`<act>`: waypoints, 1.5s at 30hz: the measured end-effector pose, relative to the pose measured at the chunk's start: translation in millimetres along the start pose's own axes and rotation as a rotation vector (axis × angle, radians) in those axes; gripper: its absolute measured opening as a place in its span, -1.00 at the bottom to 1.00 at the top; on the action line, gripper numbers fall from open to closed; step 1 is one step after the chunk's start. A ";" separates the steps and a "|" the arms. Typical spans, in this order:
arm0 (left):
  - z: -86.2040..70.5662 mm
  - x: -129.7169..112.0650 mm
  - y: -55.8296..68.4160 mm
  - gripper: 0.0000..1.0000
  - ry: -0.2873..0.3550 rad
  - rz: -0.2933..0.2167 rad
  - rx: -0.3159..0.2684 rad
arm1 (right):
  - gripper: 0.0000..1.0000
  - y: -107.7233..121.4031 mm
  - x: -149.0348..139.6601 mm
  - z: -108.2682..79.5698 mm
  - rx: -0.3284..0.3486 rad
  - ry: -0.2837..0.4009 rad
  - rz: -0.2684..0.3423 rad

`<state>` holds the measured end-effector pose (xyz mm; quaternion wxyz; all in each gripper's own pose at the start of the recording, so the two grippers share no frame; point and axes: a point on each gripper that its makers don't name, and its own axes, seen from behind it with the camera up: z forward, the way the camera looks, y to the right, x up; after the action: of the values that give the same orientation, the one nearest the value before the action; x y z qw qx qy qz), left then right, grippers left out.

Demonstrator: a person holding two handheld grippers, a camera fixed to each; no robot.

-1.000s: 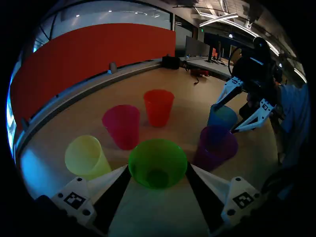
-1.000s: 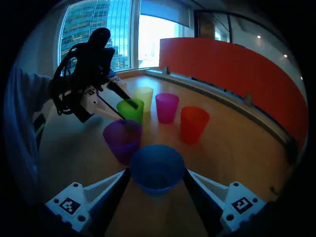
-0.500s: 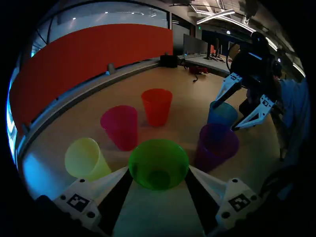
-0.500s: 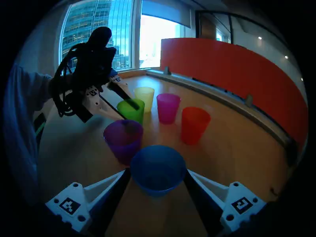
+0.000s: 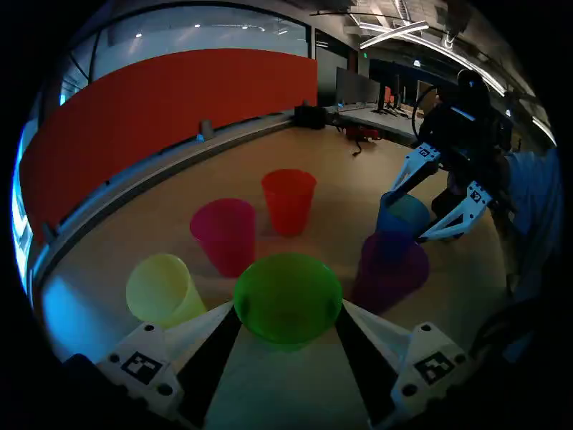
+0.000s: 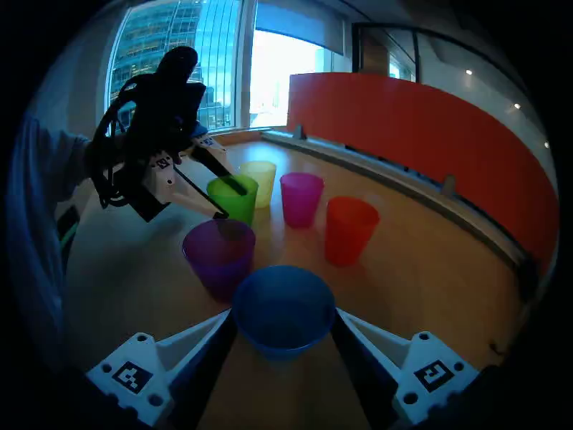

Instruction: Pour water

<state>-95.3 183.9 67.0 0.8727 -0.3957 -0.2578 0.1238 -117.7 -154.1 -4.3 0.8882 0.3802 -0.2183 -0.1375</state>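
the wooden counter (image 5: 336, 154) spreads wide under everything, with a long red wall (image 5: 157, 107) running along its far side. in the right gripper view tall windows (image 6: 179, 50) stand bright past the end of the counter, and my sleeve (image 6: 39, 193) fills the edge next to them.

my left tool (image 5: 286, 309) pinches the green cup (image 5: 288, 287), one finger pressed to each side of it just below the rim. the cup sits upright with its mouth open toward the camera. my right tool (image 6: 283, 317) grips the blue cup (image 6: 283, 304) the same way, both fingers tight against its sides, and that cup is upright too. i cannot tell whether either cup is resting on the counter or raised off it, nor whether there is water inside.

the other cups stand on the counter in a loose ring with these two. the purple cup (image 5: 390, 265) is between the green and the blue, just beside each. the pink cup (image 5: 225, 233) stands beyond the green one, and the orange cup (image 5: 289, 199) is near it, farther out. the yellow cup (image 5: 163, 290) is just beside the green cup, on the side away from the purple one.
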 end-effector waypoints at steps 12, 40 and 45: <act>-19.6 16.7 -1.0 0.71 0.060 -0.024 0.023 | 0.82 0.1 22.2 -12.9 -0.024 0.063 0.014; -107.2 104.0 -6.8 0.72 0.364 -0.050 0.107 | 0.82 -0.2 131.4 -72.9 -0.090 0.325 0.010; -119.7 120.4 -2.1 0.72 0.419 -0.059 0.103 | 0.82 -1.8 145.6 -79.7 -0.094 0.365 0.005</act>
<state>71.0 158.2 44.7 0.9295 -0.3600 -0.0756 0.0263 47.6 -165.9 -13.5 0.9302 0.3563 -0.0475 -0.0740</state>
